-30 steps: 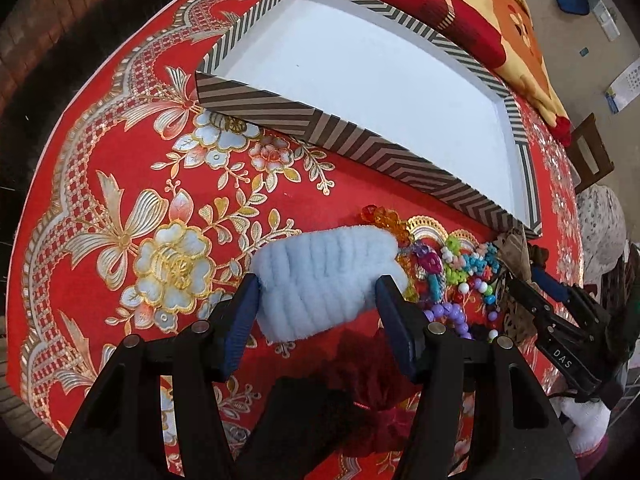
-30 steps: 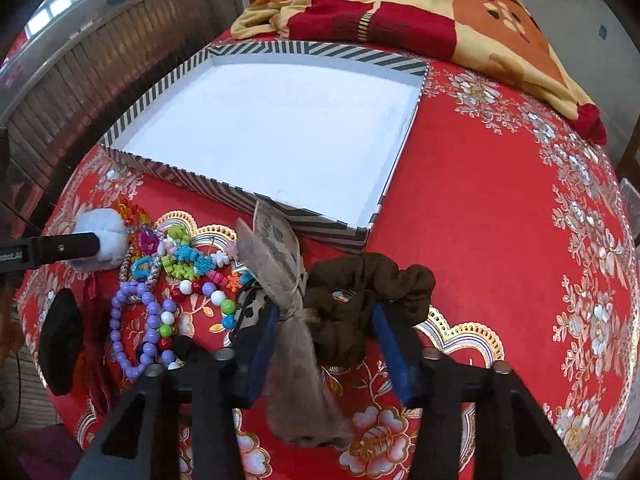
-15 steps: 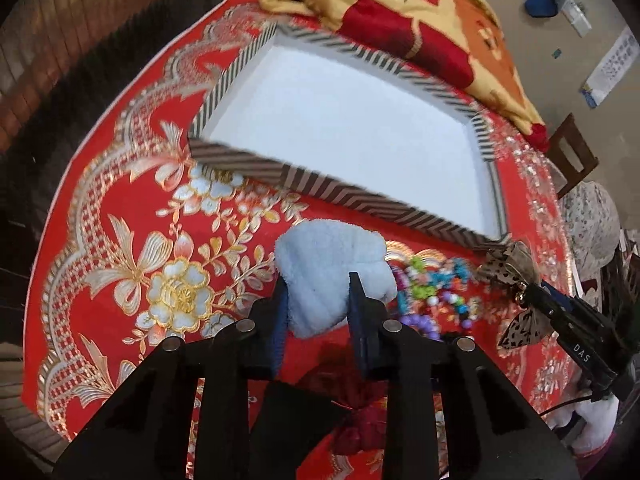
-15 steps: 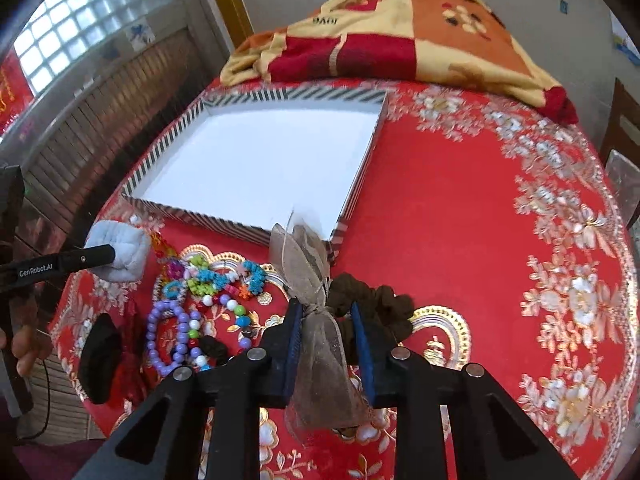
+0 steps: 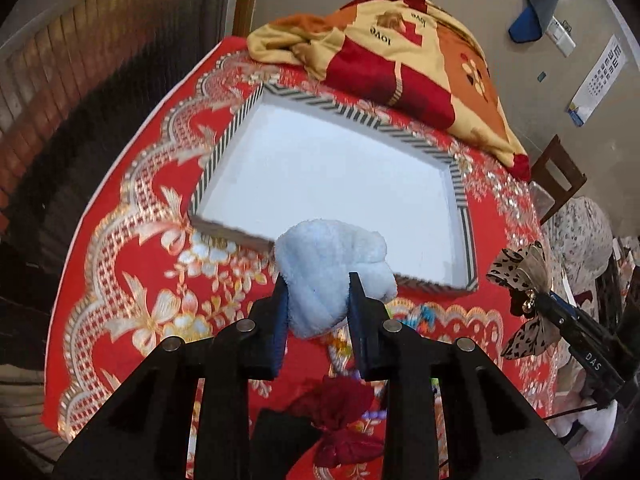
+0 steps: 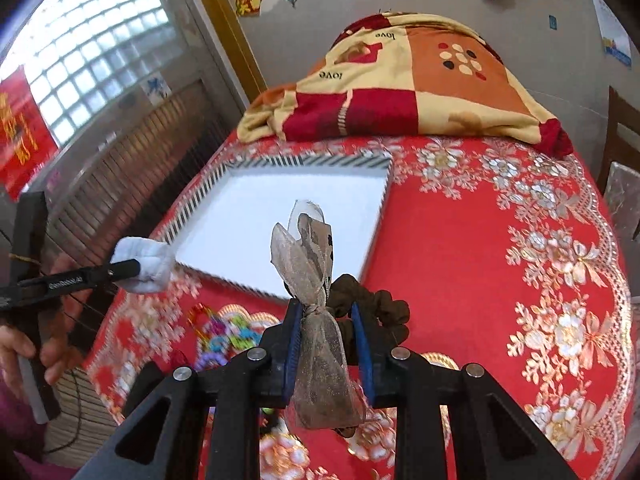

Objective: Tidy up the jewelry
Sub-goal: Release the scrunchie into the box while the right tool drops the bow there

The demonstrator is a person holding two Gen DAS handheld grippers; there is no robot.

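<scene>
My left gripper [image 5: 318, 296] is shut on a fluffy light-blue scrunchie [image 5: 332, 264] and holds it in the air above the near edge of the white tray with a striped rim [image 5: 224, 148]. It also shows in the right wrist view [image 6: 146, 260]. My right gripper [image 6: 326, 320] is shut on a brown leopard-print bow scrunchie [image 6: 316, 276], lifted above the table near the tray [image 6: 376, 232]. The bow also shows in the left wrist view [image 5: 524, 280]. Colourful bead bracelets [image 6: 224, 332] lie on the red cloth below.
A dark red scrunchie [image 5: 340, 408] lies on the red floral tablecloth [image 5: 132, 264] under my left gripper. A folded patchwork blanket [image 6: 400, 80] sits at the table's far end behind the tray. A wooden chair [image 5: 558, 176] stands on the right.
Both grippers rose off the table with their scrunchies and moved towards the tray. The bead pile has dropped lower in both views.
</scene>
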